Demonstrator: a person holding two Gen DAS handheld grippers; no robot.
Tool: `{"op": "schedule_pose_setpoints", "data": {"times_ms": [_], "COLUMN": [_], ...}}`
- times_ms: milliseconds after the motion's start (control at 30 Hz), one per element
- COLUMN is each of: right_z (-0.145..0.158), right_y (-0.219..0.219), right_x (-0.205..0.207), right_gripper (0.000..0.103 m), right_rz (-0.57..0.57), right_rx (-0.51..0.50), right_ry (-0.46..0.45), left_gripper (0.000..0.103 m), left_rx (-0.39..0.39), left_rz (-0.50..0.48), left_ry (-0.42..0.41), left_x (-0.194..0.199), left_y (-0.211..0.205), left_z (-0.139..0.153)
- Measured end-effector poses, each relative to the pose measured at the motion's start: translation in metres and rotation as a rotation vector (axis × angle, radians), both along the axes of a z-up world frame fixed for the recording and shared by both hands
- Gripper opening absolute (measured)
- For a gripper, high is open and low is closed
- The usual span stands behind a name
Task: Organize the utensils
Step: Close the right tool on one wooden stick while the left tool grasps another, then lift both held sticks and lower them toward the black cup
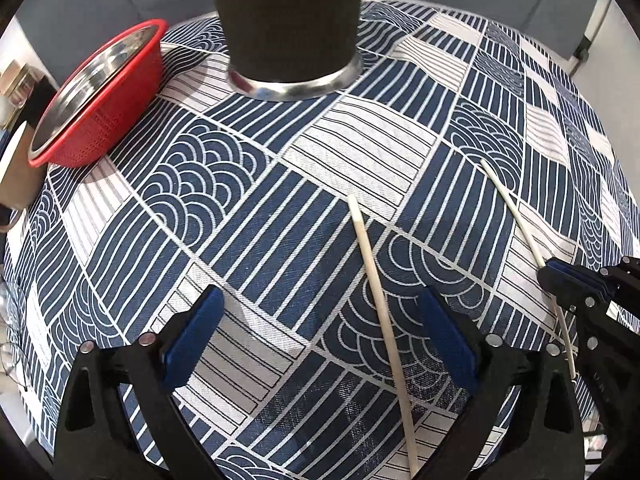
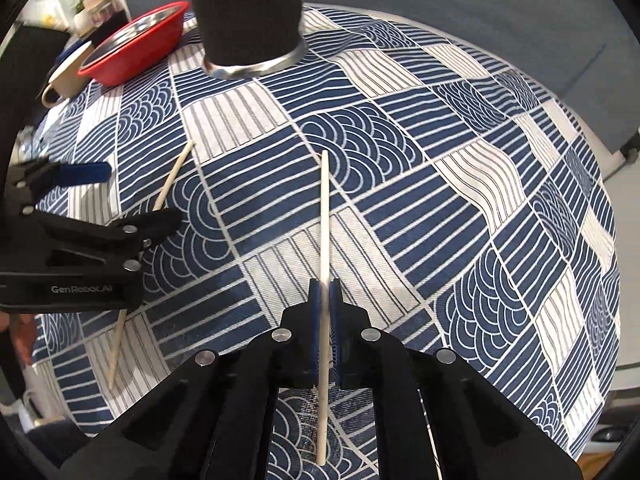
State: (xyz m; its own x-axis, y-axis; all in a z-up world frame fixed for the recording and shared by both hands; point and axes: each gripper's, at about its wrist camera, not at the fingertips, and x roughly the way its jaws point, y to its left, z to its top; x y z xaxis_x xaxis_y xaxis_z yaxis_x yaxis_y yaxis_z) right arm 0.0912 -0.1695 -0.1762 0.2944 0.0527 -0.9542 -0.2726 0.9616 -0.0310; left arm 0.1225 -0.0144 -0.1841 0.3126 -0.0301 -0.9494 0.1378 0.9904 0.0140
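Two pale wooden chopsticks are on a blue-and-white patterned tablecloth (image 1: 256,240). One chopstick (image 1: 380,312) lies on the cloth between the wide-open fingers of my left gripper (image 1: 324,344); it also shows in the right wrist view (image 2: 170,180). My right gripper (image 2: 325,284) is shut on the other chopstick (image 2: 324,216), which points forward along the fingers. That gripper (image 1: 560,280) and its chopstick (image 1: 516,216) show at the right edge of the left view. A tall dark holder with a metal base (image 1: 290,24) stands at the far side of the cloth, also in the right wrist view (image 2: 248,12).
A red colander with a steel bowl inside (image 1: 100,92) sits far left, beside a beige mug (image 2: 66,76). The left gripper (image 2: 72,240) reaches in at the left edge of the right wrist view. The table edge runs along the right and the near side.
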Motion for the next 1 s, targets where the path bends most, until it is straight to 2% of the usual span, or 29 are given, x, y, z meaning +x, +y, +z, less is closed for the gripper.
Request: {"op": "schedule_pose_setpoints", "data": {"times_ms": [33,100,133,200,233,267,300,400,667,767,867,1000], "right_z": [0.001,0.001,0.001,0.002,0.003,0.003,0.004,0.009,0.031,0.047,0.07,0.108], "right_y": [-0.004,-0.007,-0.011,-0.016,-0.018,-0.02,-0.024,-0.033,-0.058,-0.063,-0.063,-0.061], "right_x": [0.001,0.003,0.005,0.008,0.01,0.011,0.013,0.017,0.036,0.049,0.066,0.089], "right_gripper": [0.004,0.004,0.004,0.004,0.004,0.004,0.004,0.004,0.004,0.004,0.004,0.004], "right_rz": [-0.012,-0.028,-0.041,-0.061,-0.068,-0.078,-0.089,-0.117,-0.198,-0.218,-0.219,-0.214], "right_rx": [0.009,0.022,0.035,0.045,0.051,0.057,0.063,0.078,0.128,0.165,0.196,0.243], "right_ry": [0.005,0.012,0.019,0.027,0.032,0.037,0.04,0.035,-0.014,-0.046,-0.104,-0.195], "left_gripper": [0.087,0.065,0.061,0.037,0.031,0.018,0.01,0.005,0.005,0.005,0.005,0.005], "left_rx": [-0.001,-0.003,-0.004,-0.006,-0.01,-0.018,-0.026,-0.065,-0.142,-0.153,-0.182,-0.154], "left_rz": [-0.003,-0.016,-0.041,-0.086,-0.096,-0.087,-0.072,-0.018,0.112,0.133,0.158,0.124], "left_ry": [-0.012,-0.033,-0.039,-0.037,-0.031,-0.022,-0.011,0.028,0.065,0.028,-0.023,-0.14], "left_x": [-0.001,-0.004,-0.005,-0.005,-0.005,-0.004,-0.003,-0.002,-0.013,-0.012,-0.006,0.01], "left_y": [0.002,0.005,0.007,0.01,0.014,0.019,0.024,0.044,0.094,0.109,0.125,0.123], "left_z": [0.002,0.005,0.007,0.011,0.012,0.012,0.013,0.015,0.028,0.048,0.08,0.13]}}
